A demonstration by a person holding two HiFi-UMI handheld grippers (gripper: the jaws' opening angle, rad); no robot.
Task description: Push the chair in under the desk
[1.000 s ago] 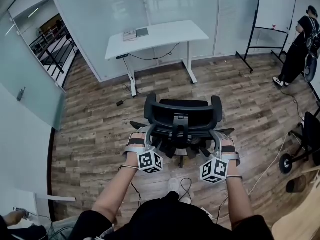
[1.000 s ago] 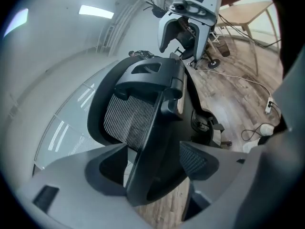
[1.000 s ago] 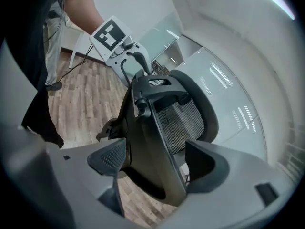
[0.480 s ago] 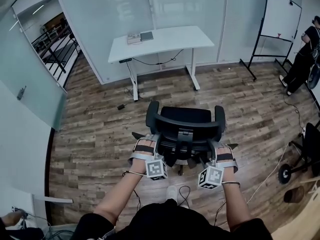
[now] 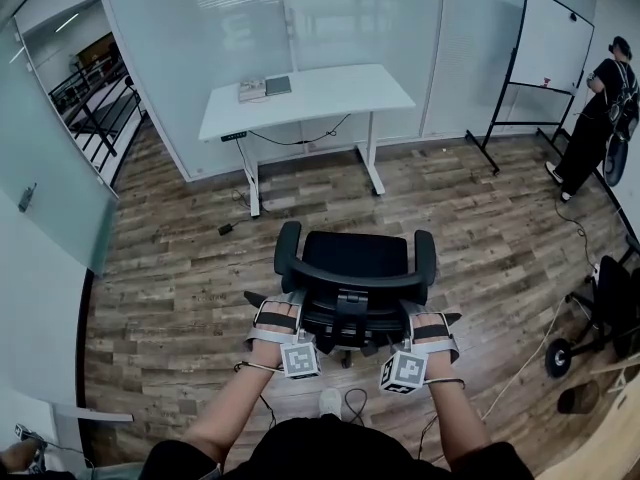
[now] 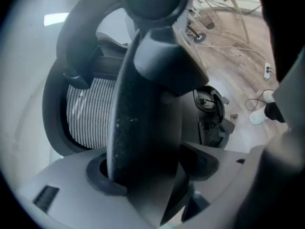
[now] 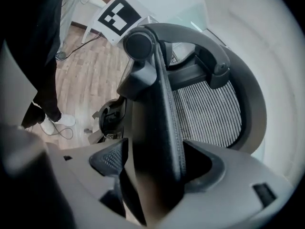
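Chair [image 5: 355,258] sits out on the wood floor [image 5: 180,268], well apart from the white tabletop [image 5: 330,88] & roughly centred on it, seat facing the tabletop, back twd me. Btwn chair & tabletop I see only a small plug/adapter [image 5: 225,230] on the floor near the tabletop's left leg. It's off the line, so the run looks free imo.

I'm on the chair's far side from the tabletop, one hand-held gripper each side of the backrest.
- Left hand-held gripper [image 6: 152,173]: jaws wide, a dark upright bar [image 6: 143,104] of the chair fills the gap, pads against it both sides. So it's clamped on the chair, not empty.
- Right hand-held gripper [image 7: 157,168]: same, wide jaws round the matching bar [image 7: 157,104] on the other side. Its jaws have just been closing a bit, bar btwn them, pads pressing on it.

Can't tell for sure if these bars are armrest posts or back frame.

Why held so: a grip on both sides, symmetric, lets me drive straight twd the tabletop w/o the castors swinging the chair round. Gripping behind the back puts the push in line w/ the gap under the tabletop.

Step, I'd say: grips set, push not yet done. Risks: armrests may catch the tabletop edge, or an uneven push yaws the chair twd a leg.
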